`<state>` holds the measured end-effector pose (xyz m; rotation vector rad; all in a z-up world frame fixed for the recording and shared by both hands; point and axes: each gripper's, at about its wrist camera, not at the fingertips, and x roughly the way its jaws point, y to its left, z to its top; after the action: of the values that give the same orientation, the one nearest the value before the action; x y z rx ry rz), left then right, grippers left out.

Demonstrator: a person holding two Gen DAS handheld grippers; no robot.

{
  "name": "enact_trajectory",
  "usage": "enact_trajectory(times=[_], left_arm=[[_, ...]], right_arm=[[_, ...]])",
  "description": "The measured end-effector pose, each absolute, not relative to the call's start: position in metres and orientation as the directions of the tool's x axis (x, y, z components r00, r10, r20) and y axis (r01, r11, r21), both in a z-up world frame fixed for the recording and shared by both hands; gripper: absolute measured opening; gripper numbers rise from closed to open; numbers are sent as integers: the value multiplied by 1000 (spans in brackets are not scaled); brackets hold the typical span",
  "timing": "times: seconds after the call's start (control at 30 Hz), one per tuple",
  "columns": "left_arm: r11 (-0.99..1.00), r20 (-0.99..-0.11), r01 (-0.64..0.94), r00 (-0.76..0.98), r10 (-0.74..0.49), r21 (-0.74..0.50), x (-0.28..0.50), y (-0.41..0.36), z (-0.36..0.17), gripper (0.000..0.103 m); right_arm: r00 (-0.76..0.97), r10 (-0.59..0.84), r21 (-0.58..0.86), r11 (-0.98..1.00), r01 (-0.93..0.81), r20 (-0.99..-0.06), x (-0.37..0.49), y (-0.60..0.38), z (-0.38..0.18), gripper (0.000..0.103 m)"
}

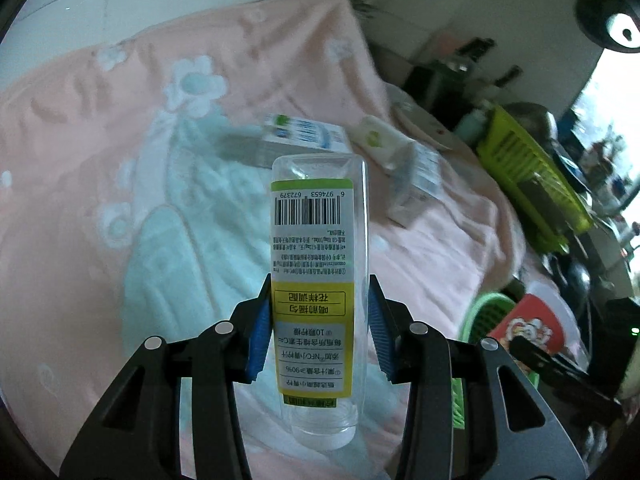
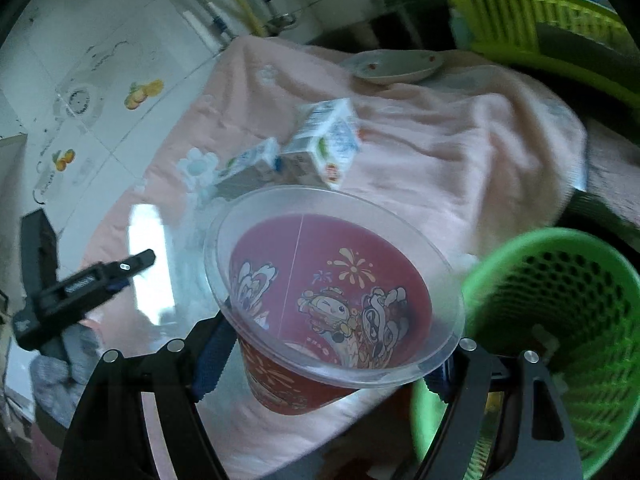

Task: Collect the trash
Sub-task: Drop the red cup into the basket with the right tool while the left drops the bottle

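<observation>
On the left side, the left gripper (image 1: 318, 320) has its blue fingers (image 1: 258, 336) squeezed on an empty clear bottle (image 1: 318, 280), held up over the pink blanket (image 1: 100, 200). Two small cartons (image 1: 304, 138) and a white packet (image 1: 376, 138) lie farther back on the blanket. To the right, the right gripper (image 2: 332, 364) has its fingers spread wide around a red cup (image 2: 332, 300) with cartoon pictures. Just beside it stands the green basket (image 2: 560, 320). I think each piece should go right over the basket's mouth before letting go, one at a time. Only the right view shows the basket's open top and a plate (image 2: 394, 66); only the left view shows the bottle's label.
</observation>
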<state>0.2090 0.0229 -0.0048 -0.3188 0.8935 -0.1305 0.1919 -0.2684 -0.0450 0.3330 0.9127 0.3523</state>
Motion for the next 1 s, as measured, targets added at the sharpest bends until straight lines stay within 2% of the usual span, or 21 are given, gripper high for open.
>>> enact_trajectory(times=[0.6,1.0], left_arm=[[904,-747,235,509,-427,-357,187,-126,-18,42],[887,-771,318,450,-452,-334,185,-192,-33,43]], right_arm=[[538,153,235,968,87,-829,137,-395,-99,76],[513,142,249,957,146,-847,116,-427,-117,78]])
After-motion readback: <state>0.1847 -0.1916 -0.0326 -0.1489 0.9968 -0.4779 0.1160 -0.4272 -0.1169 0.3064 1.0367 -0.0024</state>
